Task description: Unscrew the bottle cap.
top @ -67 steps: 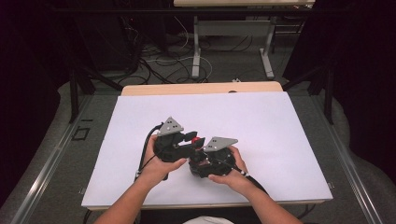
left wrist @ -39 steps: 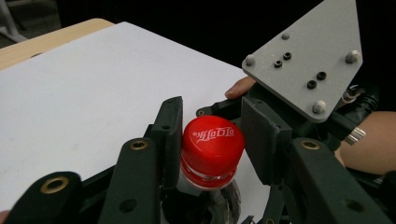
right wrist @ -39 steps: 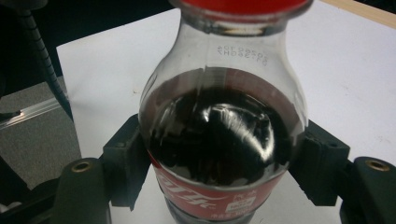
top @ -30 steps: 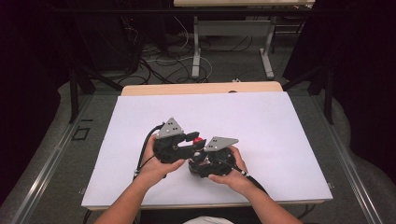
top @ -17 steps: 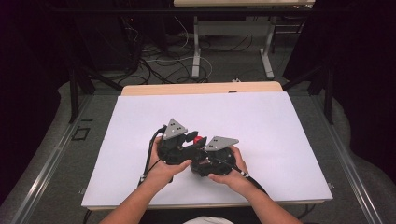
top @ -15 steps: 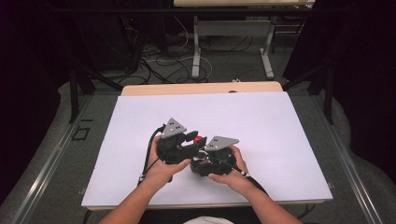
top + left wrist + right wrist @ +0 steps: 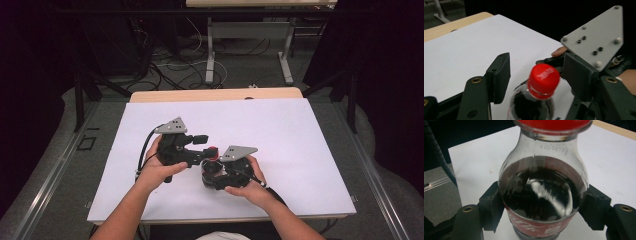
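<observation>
A small cola bottle with dark liquid, a red label and a red cap stands tilted over the white sheet. My right gripper is shut on the bottle's body, one pad pressed on each side. In the high view that gripper sits near the table's front, in the right hand. My left gripper is open with the cap between its pads, and its jaws have just been opening. The left pad stands well off the cap and the right pad close beside it. From above, the left gripper reaches in from the left towards the cap.
A white sheet covers the table, with a wooden strip along the far edge. Beyond it lie floor cables and metal table legs. The right gripper's grey plate and a fingertip are just behind the cap.
The left gripper has drawn back a little to the left, and its jaws stand wider around the cap. The right hand and the bottle have stayed put.
</observation>
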A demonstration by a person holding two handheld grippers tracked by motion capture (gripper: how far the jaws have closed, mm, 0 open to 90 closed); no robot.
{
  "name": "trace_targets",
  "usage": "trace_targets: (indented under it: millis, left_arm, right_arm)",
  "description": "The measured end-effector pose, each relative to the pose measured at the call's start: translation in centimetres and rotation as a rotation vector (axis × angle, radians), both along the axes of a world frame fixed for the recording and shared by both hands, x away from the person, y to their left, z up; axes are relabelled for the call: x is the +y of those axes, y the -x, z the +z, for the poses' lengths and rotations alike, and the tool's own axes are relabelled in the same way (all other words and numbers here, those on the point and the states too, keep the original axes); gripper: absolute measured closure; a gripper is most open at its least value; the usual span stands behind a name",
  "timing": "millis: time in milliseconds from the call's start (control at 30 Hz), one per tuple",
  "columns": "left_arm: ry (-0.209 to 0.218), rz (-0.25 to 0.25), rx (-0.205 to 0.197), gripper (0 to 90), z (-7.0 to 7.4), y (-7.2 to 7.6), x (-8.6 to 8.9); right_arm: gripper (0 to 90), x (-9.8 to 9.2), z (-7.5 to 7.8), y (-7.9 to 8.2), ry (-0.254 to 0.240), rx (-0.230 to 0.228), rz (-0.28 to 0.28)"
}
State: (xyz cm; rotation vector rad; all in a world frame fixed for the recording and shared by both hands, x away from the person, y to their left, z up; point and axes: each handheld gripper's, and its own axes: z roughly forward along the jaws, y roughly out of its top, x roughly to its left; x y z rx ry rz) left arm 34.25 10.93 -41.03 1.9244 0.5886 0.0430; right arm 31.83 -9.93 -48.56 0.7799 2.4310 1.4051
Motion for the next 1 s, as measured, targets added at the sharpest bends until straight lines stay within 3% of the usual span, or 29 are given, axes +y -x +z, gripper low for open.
trace_targets:
  millis: [333,400,433,567,667,733,900,1000]
  left_arm:
    - [0.006,-0.021,-0.021,49.1,-0.6,0.2,-1.1]
    - [-0.001,-0.011,-0.048,55.6,-0.5,0.4,-1.2]
    - [-0.006,0.009,-0.061,59.8,-0.5,0.7,-1.4]
    - [-0.049,0.119,-0.104,61.4,-0.4,2.0,-2.4]
    - [-0.084,0.182,-0.117,61.6,-0.2,2.6,-3.0]
    - [-0.083,0.217,-0.112,61.6,0.1,2.9,-3.3]
    - [-0.059,0.258,-0.111,61.7,0.9,3.2,-3.3]
    - [-0.057,0.253,-0.107,61.7,1.1,3.1,-3.0]
  right_arm:
    - [29.4,0.1,-0.1,0.2,0.001,-0.004,0.020]
    - [29.4,0.1,-0.1,0.2,0.002,-0.005,0.016]
    - [29.4,0.1,-0.1,0.1,0.004,-0.005,0.010]
    - [29.4,0.1,-0.2,0.1,0.015,0.003,-0.011]
    - [29.4,0.1,-0.2,0.1,0.015,0.008,-0.021]
    - [29.4,0.1,-0.2,0.1,0.016,-0.003,-0.031]
    - [29.5,0.1,-0.2,0.0,0.028,-0.001,-0.042]
    - [29.5,0.0,-0.3,0.0,0.034,0.010,-0.045]
